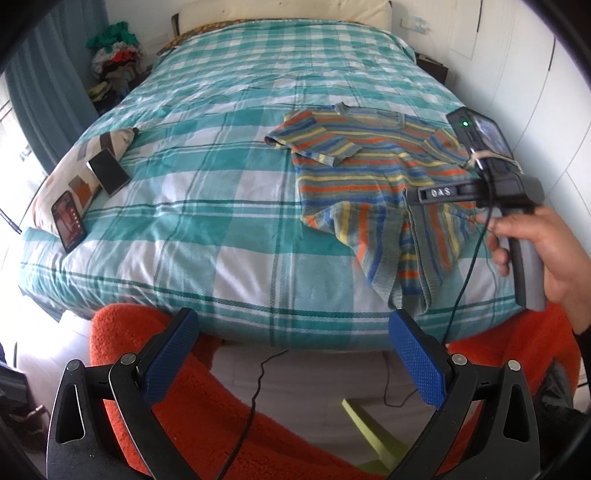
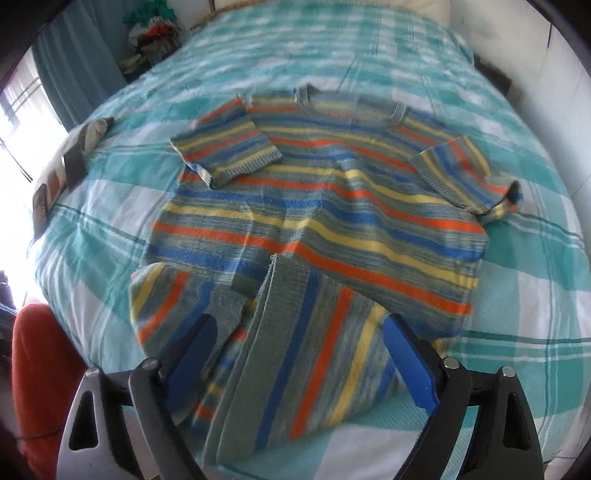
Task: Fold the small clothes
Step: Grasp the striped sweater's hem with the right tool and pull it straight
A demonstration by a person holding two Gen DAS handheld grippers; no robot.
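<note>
Teal-checked bed fills both views. On it, right of centre, lies a striped sweater, sleeves folded inward, its hem bunched, seemingly between the wide-open right claw. Lower frame, the left claw gapes empty over an orange blanket.

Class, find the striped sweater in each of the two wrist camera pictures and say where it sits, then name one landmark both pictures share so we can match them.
Left wrist view: the striped sweater lies right of centre on the checked bed cover, its hem hanging over the near edge.
Right wrist view: the striped sweater fills the centre, hem bunched between the open right gripper fingers.
Shared landmark: the pile of clothes at upper left.
</note>
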